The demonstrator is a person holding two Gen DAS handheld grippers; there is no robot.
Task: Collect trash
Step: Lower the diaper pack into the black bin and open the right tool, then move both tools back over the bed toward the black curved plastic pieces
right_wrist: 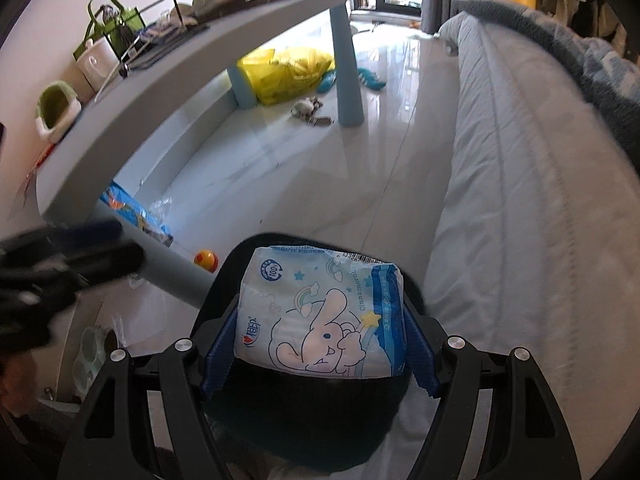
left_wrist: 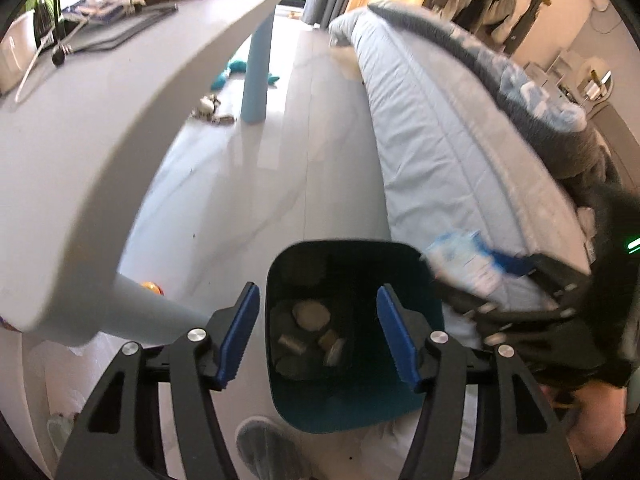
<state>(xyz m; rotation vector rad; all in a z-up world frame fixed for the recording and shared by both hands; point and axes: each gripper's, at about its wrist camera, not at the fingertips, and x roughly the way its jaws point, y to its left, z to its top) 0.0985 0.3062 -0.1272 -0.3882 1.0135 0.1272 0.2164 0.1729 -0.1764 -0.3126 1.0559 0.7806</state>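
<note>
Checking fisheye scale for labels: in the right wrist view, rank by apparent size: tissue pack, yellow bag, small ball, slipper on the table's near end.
1. tissue pack, though it sits closest to the lens, held in the right gripper
2. yellow bag
3. slipper
4. ball

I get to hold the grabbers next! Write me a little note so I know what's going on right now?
Right gripper: shut on the tissue pack, held above the open mouth of the trash bin.
Left gripper: open, nothing between its fingers, also above the bin.
Bin: on the floor between the table leg and the bed.
Done: several round bits of trash already lie at the bottom of the bin.
Left: let the pack drop in. A small orange ball and other bits lie under the table; whether they are trash is unclear.
</note>
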